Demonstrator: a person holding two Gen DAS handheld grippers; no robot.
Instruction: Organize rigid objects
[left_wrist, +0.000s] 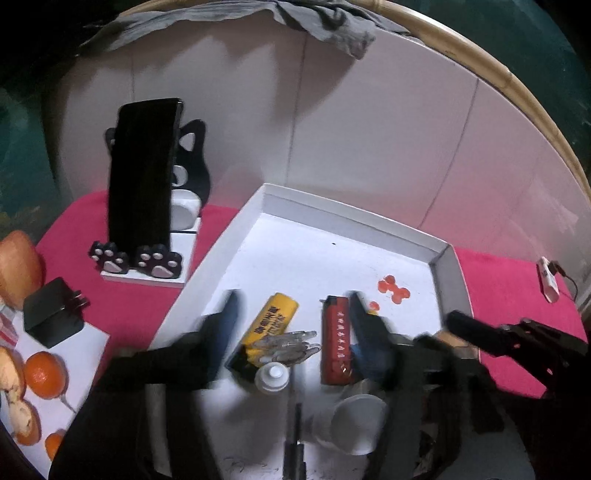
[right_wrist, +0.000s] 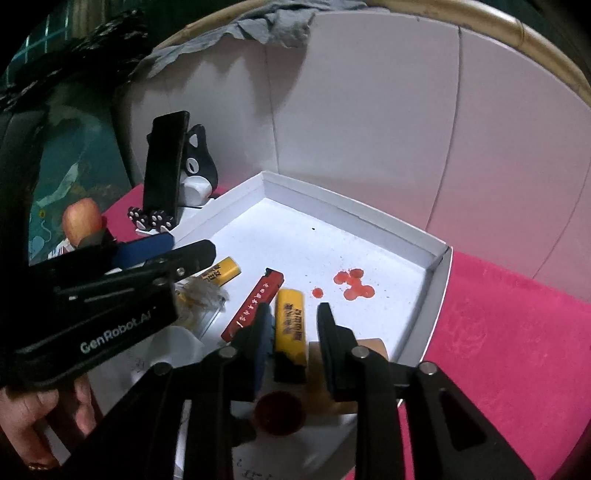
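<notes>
While poised over a white tray (left_wrist: 354, 218), left gripper (left_wrist: 291, 306) spread wide around one yellow lighter (left_wrist: 271, 321) and a clear hair clip (left_wrist: 288, 343), right gripper (right_wrist: 293, 314) parted, loosely straddling a second yellow lighter (right_wrist: 290, 325). Between them, one red lighter (right_wrist: 255, 302). Near items cut off, blurred; far tray half bare but for red stains (right_wrist: 352, 284).

Motion-blurred left tool (left_wrist: 291, 314), oranges (left_wrist: 44, 374) cut by the frame edge, lighter (right_wrist: 290, 328) print unreadable.
</notes>
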